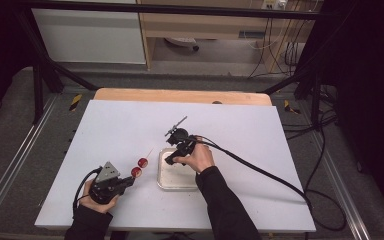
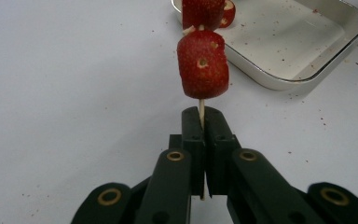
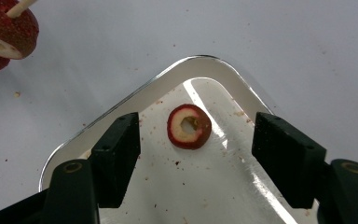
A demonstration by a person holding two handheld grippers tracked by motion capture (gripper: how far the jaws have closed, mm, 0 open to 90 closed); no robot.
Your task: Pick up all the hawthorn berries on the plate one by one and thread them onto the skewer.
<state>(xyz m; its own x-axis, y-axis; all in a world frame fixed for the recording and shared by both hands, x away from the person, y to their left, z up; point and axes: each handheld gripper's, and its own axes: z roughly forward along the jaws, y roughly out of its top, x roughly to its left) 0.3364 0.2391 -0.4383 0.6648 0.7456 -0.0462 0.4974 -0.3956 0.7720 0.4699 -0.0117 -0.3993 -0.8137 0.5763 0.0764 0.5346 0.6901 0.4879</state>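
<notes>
My left gripper (image 2: pixel 201 116) is shut on the lower end of a thin wooden skewer (image 2: pixel 201 108). A red fruit piece (image 2: pixel 203 64) is threaded on the skewer, with a second piece (image 2: pixel 204 11) farther up. In the high view the left gripper (image 1: pixel 129 181) sits at the table's front left, and the skewer (image 1: pixel 149 152) points toward the back right. My right gripper (image 3: pixel 198 127) stands open low over a white tray (image 3: pixel 121 100). A red-skinned cored fruit slice (image 3: pixel 189 126) lies flat on the tray floor between the jaws, untouched. The skewered pieces (image 3: pixel 7 30) show at the upper left.
The tray (image 1: pixel 172 181) lies mid-table on a white sheet (image 1: pixel 240 130), just right of the skewer. A small black stand (image 1: pixel 177 131) is behind the right gripper (image 1: pixel 170 161). A black cable (image 1: pixel 260 172) trails off to the right. Red crumbs speckle the tray and the sheet.
</notes>
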